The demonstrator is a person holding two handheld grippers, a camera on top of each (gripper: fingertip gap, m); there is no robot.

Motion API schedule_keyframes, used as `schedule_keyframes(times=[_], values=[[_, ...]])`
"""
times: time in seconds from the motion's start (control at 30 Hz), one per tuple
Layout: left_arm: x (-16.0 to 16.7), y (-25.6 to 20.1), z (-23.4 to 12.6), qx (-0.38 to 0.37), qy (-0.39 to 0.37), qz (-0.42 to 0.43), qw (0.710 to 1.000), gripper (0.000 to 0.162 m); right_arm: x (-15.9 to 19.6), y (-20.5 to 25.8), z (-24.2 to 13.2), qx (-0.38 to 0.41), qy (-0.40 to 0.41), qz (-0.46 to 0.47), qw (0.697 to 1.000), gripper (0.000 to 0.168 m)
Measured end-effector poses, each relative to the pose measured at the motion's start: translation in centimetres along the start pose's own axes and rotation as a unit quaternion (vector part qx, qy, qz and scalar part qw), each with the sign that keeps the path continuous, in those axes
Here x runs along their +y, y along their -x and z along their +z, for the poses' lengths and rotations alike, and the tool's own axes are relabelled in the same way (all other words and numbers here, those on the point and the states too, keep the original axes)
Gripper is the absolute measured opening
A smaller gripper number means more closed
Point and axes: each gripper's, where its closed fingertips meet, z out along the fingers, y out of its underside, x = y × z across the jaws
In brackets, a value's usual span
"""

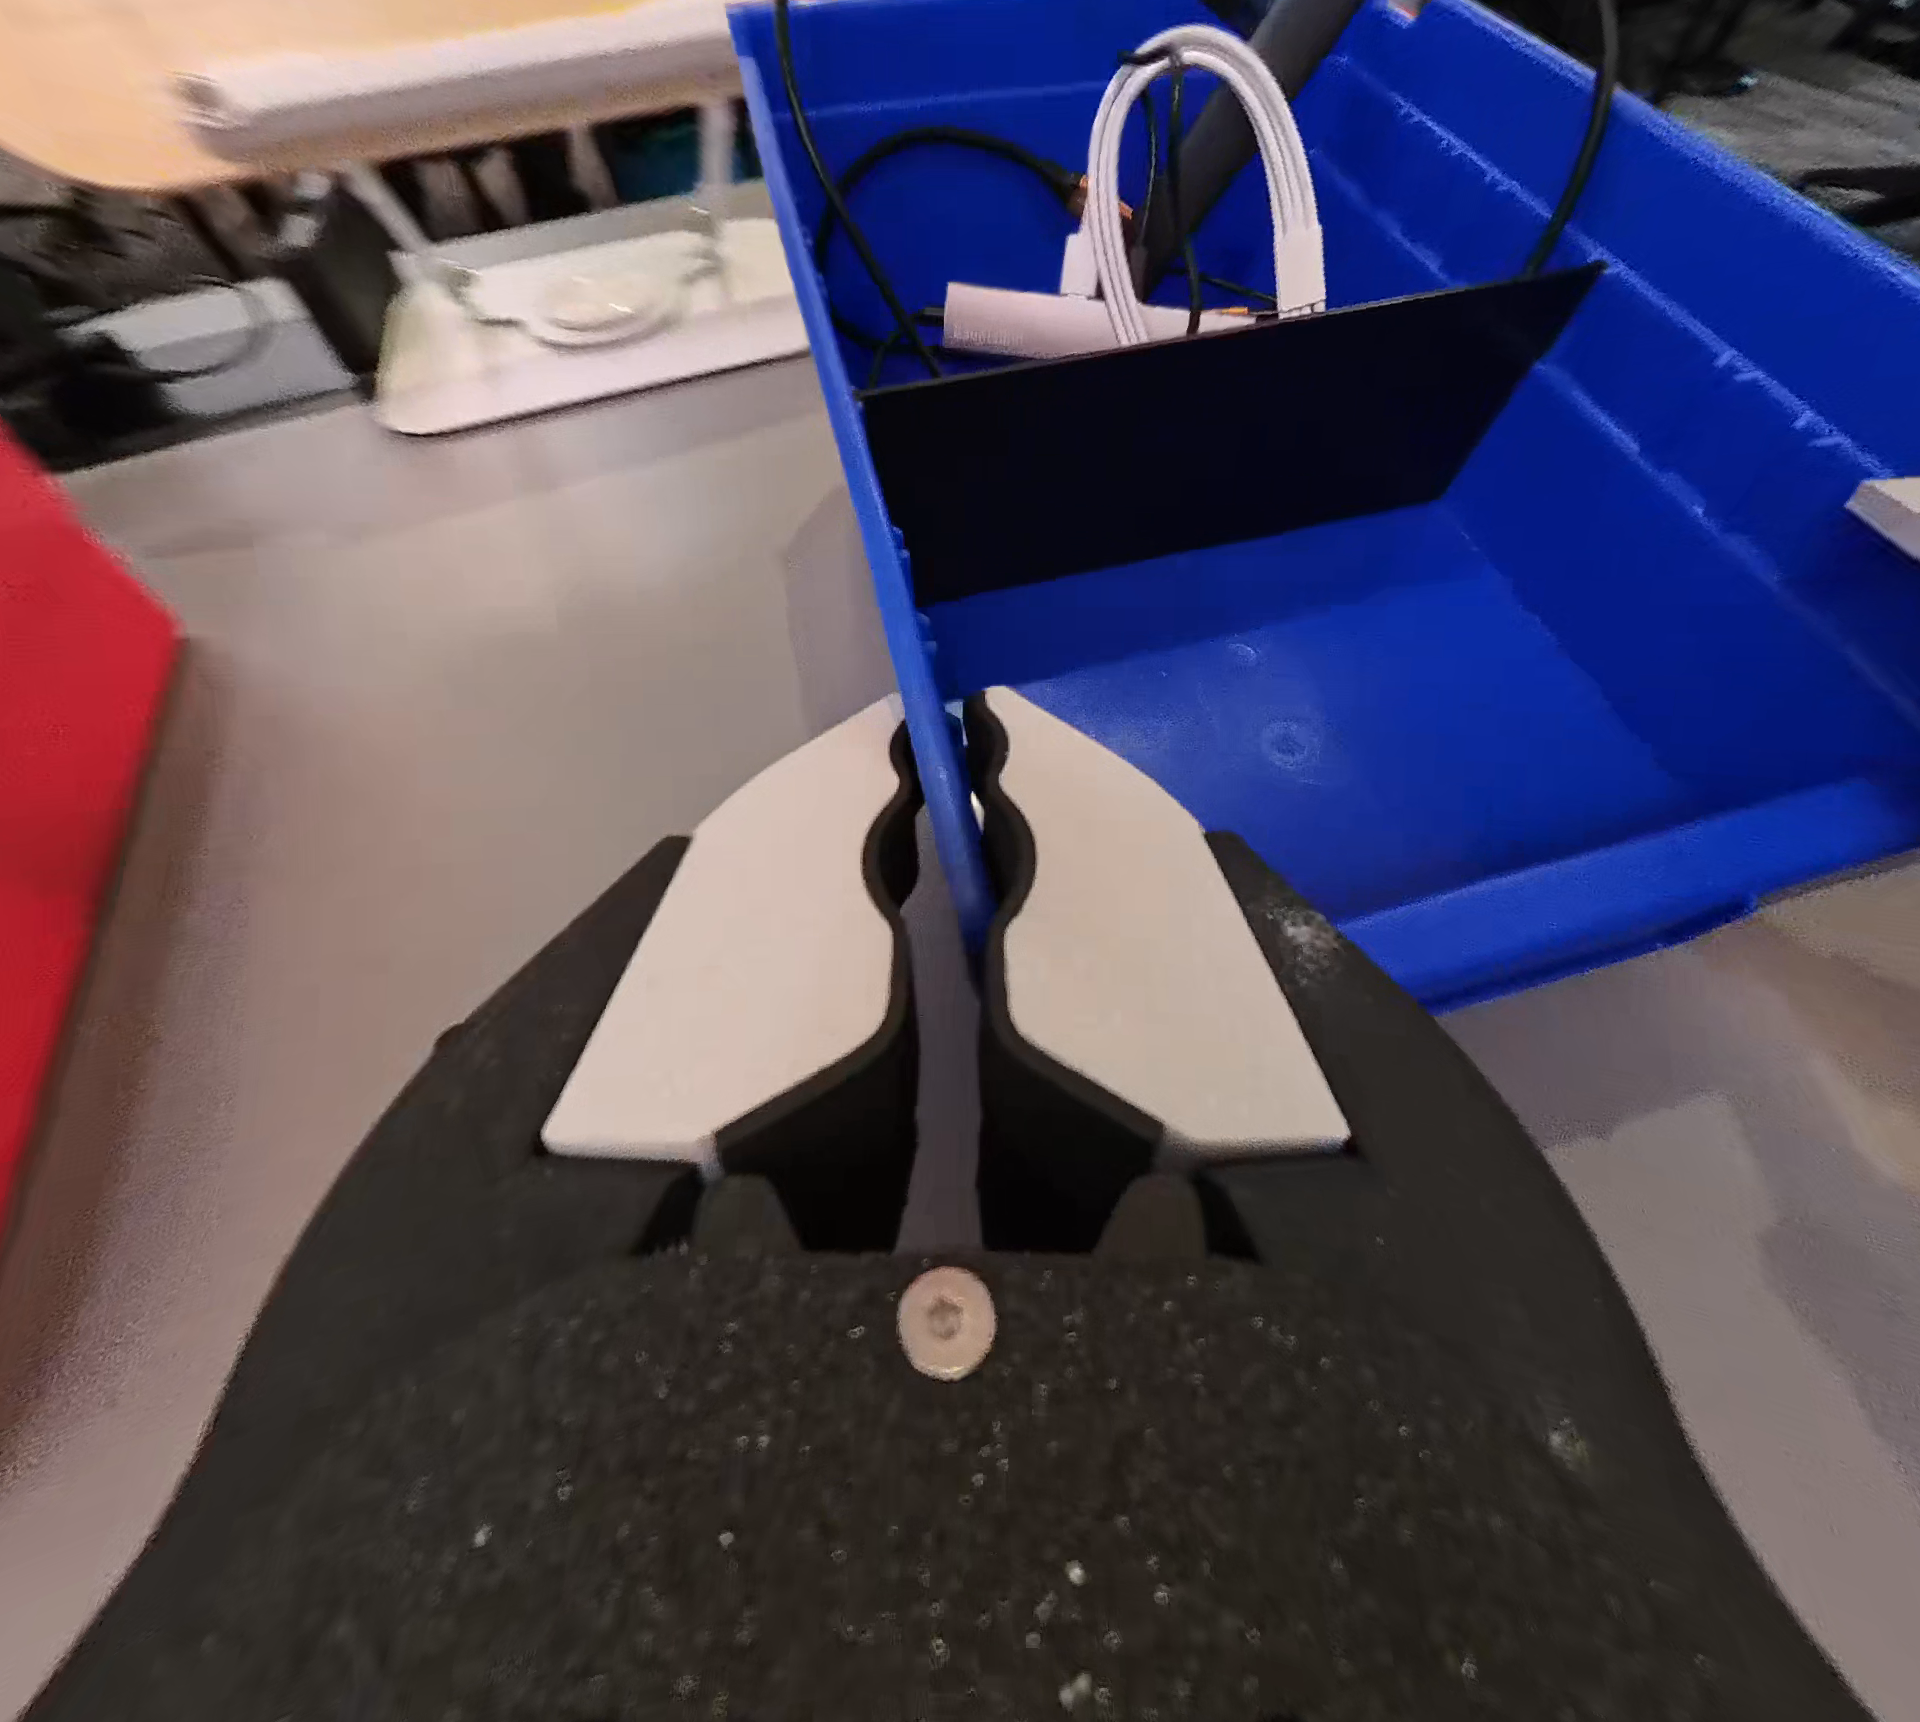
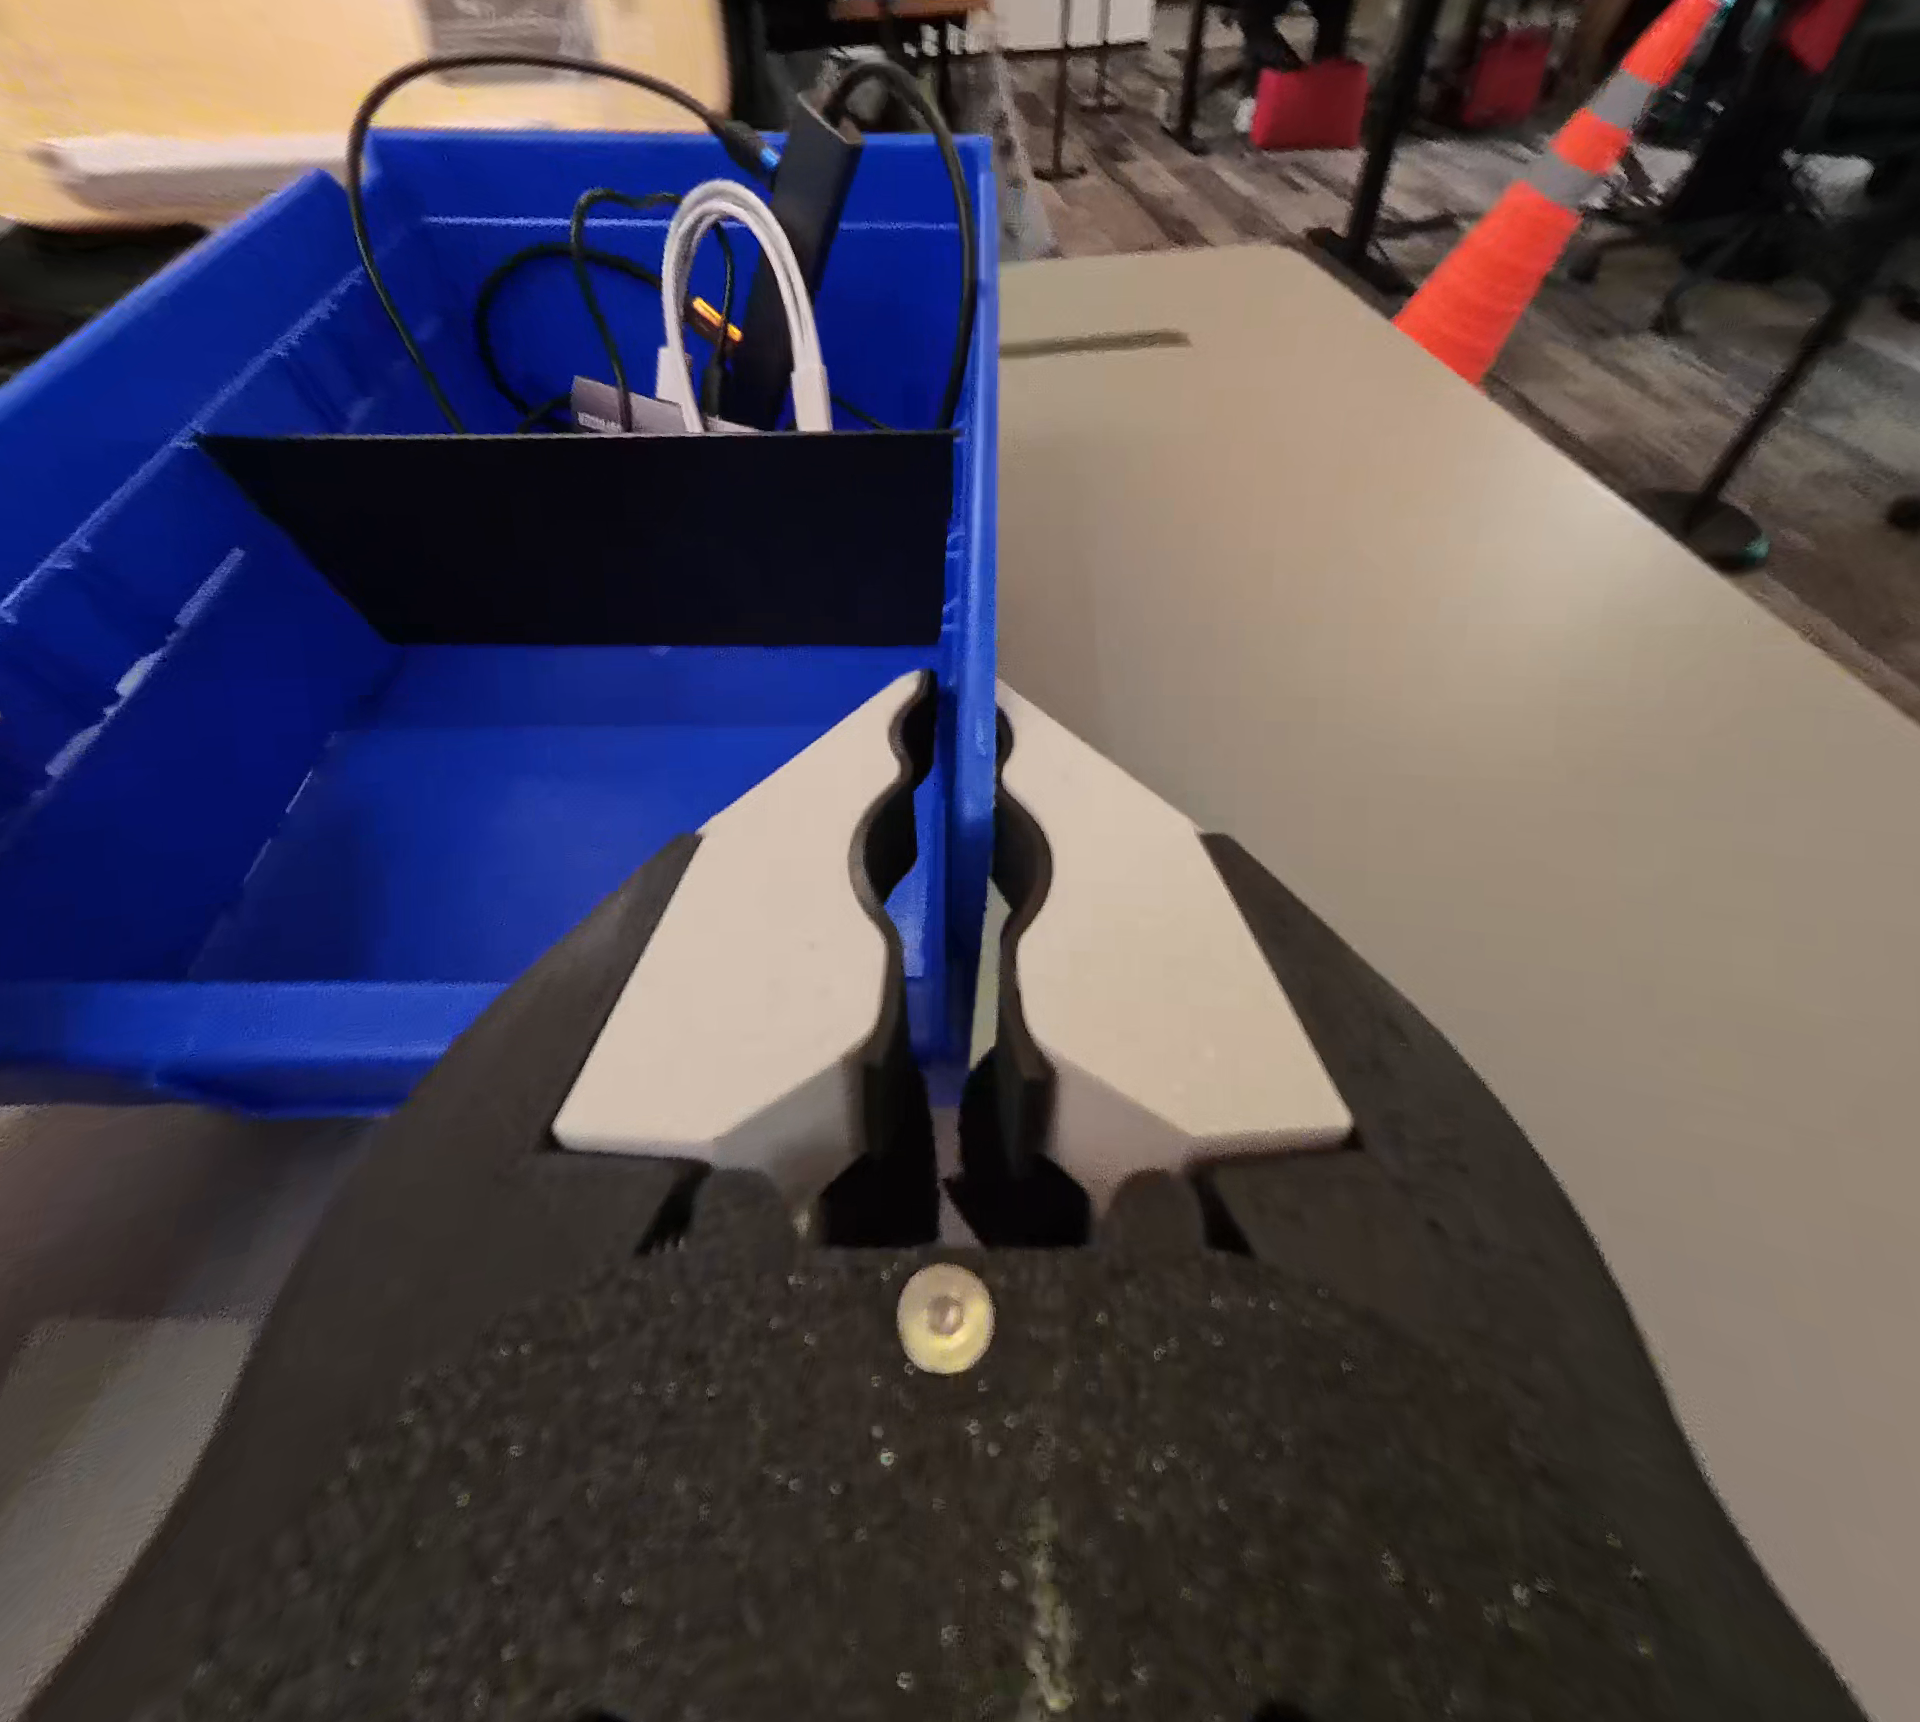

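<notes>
left gripper (image 1: 943, 742) clamped on left wall of blue bin (image 1: 1558, 737), wall between its fingers; right gripper (image 2: 961, 716) clamped on right wall; bin on grey table (image 2: 1403, 737); cables (image 1: 1205, 186) behind black divider (image 1: 1195, 446).

The black divider (image 1: 1195, 436) hides the lower ends of the cables (image 1: 1205, 186) behind it. Left of the left gripper (image 1: 940, 727), a red thing (image 1: 62, 737) is cut off by the edge.

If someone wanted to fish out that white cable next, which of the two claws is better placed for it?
Neither clearly. The left gripper and right gripper are each shut on a side wall of the blue bin. The white cable sits beyond the black divider, about equally far from both.
</notes>
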Motion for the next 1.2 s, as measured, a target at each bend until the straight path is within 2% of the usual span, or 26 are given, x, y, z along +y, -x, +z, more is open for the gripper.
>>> schedule_keyframes(times=[0.17, 0.3, 0.43, 0.5, 0.57, 0.63, 0.67, 0.7, 0.77, 0.83, 0.87, 0.93, 0.97, 1.0, 1.07, 1.13, 1.2], values=[[0.9, 7.6, -3.5, -0.065, -0.001, -0.010, 0.998, 0.006, -0.2, 8.4, 0.8, -0.064, -0.003, -0.011, 0.998, 0.005], [3.6, 11.3, -4.1, -0.057, 0.022, -0.050, 0.997, 0.007, 1.5, 12.7, 1.7, -0.089, 0.041, -0.021, 0.995, 0.005], [4.7, 12.8, -3.7, -0.054, 0.041, -0.065, 0.996, 0.009, 2.0, 14.3, 2.2, -0.114, 0.041, -0.058, 0.991, 0.008], [4.8, 12.5, -3.9, -0.030, 0.045, -0.090, 0.994, 0.012, 2.1, 14.8, 2.0, -0.137, 0.035, -0.071, 0.987, 0.018], [4.6, 12.0, -5.2, 0.015, 0.047, -0.138, 0.989, 0.026, 1.3, 14.4, 1.0, -0.144, 0.018, -0.067, 0.987, 0.030], [3.3, 12.9, -7.7, 0.044, 0.003, -0.169, 0.985, 0.035, -0.5, 13.9, -0.8, -0.163, -0.028, -0.076, 0.983, 0.032], [2.8, 14.3, -9.2, 0.035, -0.022, -0.163, 0.986, 0.038, -1.3, 13.5, -1.8, -0.166, -0.053, -0.086, 0.981, 0.033], [2.7, 16.7, -10.8, -0.001, -0.042, -0.140, 0.989, 0.042, -1.7, 13.1, -2.5, -0.167, -0.071, -0.095, 0.979, 0.033], [4.3, 24.2, -14.0, -0.146, -0.043, -0.078, 0.985, 0.038, -2.5, 12.9, -3.7, -0.177, -0.102, -0.086, 0.975, 0.044], [7.6, 31.6, -16.6, -0.249, -0.020, -0.076, 0.965, 0.038, -4.4, 12.6, -5.1, -0.177, -0.162, -0.042, 0.970, 0.063], [9.4, 34.4, -17.0, -0.264, -0.005, -0.098, 0.960, 0.043, -5.8, 12.6, -6.2, -0.183, -0.200, -0.019, 0.962, 0.064], [10.6, 37.0, -16.3, -0.203, 0.003, -0.173, 0.964, 0.056, -6.8, 13.6, -7.7, -0.204, -0.224, -0.008, 0.953, 0.062], [9.9, 37.0, -15.7, -0.142, -0.013, -0.178, 0.974, 0.061, -6.5, 14.5, -8.0, -0.213, -0.217, -0.015, 0.953, 0.061], [9.8, 37.6, -15.1, -0.115, -0.024, -0.178, 0.977, 0.066, -5.9, 15.6, -8.2, -0.227, -0.208, -0.022, 0.951, 0.061], [11.0, 39.0, -14.0, -0.103, -0.013, -0.189, 0.976, 0.064, -4.4, 17.9, -8.7, -0.257, -0.190, -0.025, 0.947, 0.061], [11.0, 38.5, -12.8, -0.045, 0.004, -0.203, 0.978, 0.066, -2.8, 20.5, -9.1, -0.292, -0.160, -0.042, 0.942, 0.057], [10.5, 39.1, -12.2, -0.056, -0.002, -0.184, 0.981, 0.051, -0.4, 23.8, -9.8, -0.342, -0.119, -0.081, 0.929, 0.053]])
